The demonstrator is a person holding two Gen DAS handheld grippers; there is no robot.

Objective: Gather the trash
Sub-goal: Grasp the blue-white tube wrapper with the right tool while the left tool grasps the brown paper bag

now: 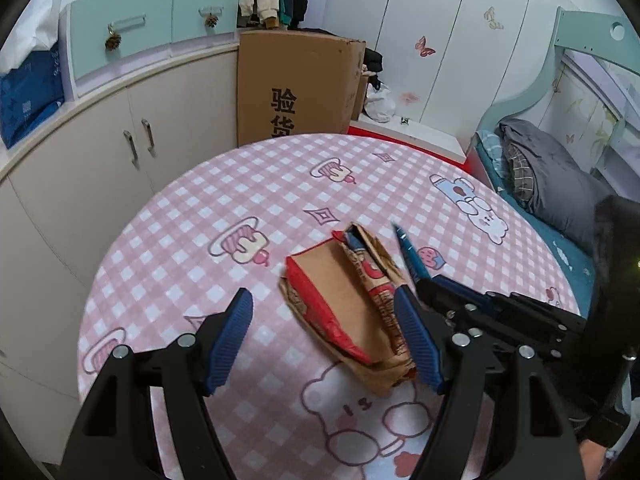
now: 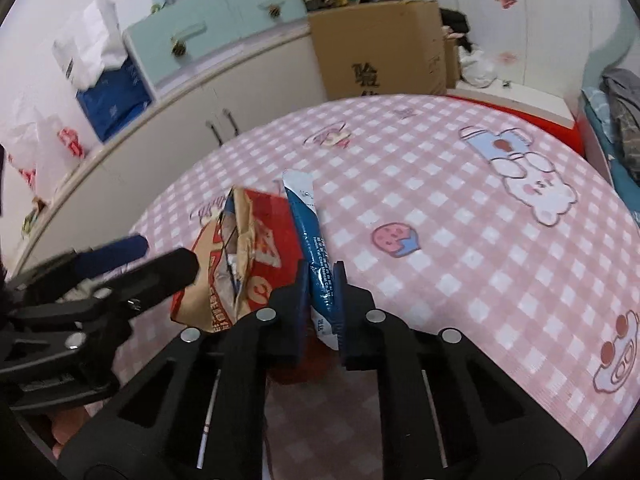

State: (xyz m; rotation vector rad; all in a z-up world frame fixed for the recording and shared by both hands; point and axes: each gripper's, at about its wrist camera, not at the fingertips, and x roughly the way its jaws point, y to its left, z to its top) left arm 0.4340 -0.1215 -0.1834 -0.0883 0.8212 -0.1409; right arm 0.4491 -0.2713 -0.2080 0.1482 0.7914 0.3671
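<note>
A crumpled brown-and-red paper bag (image 1: 340, 308) lies on the pink checked tablecloth (image 1: 192, 216). My left gripper (image 1: 324, 336) is open and straddles the bag, one blue pad on each side; its right pad sits close against the bag's edge. In the right wrist view the same bag (image 2: 248, 248) lies just left of my right gripper (image 2: 322, 300), which is shut on the lower end of a long blue-and-white wrapper (image 2: 310, 224). The wrapper (image 1: 412, 256) sticks up from that gripper beside the bag. My left gripper (image 2: 152, 260) shows at the left edge.
A large cardboard box (image 1: 296, 84) stands behind the table next to cream cabinets (image 1: 100, 160) with mint drawers (image 1: 156, 24) on top. A bed with grey bedding (image 1: 548, 176) lies to the right. White wardrobe doors (image 1: 440, 32) close off the back.
</note>
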